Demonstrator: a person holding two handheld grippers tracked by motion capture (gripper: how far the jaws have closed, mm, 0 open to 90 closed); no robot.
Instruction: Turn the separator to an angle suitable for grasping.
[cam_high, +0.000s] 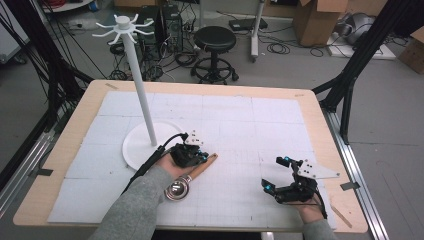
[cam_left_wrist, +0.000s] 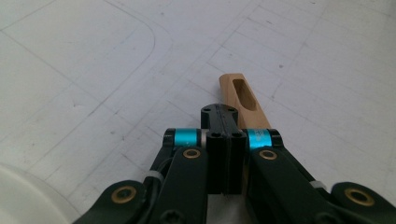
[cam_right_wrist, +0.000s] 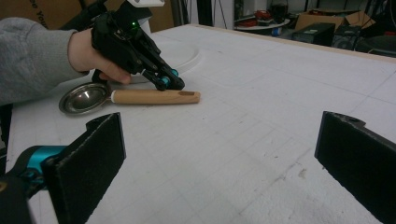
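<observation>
Left gripper (cam_high: 199, 157) clenched, jaws together atop the ladle (cam_high: 190, 177) handle, not grasping; ladle flat on counter (cam_high: 240, 130) beside the rack (cam_high: 131, 70) base. You must reopen, straddle the handle. Right gripper (cam_high: 274, 174) released.

High view: fixed above the near edge, facing forward and down over the whole table (cam_high: 310, 107). The 2 gripper views sit low and close over its surface; all 3 views share the wooden-handled scoop (cam_high: 192, 175) (cam_left_wrist: 245, 100) (cam_right_wrist: 140, 97).
</observation>
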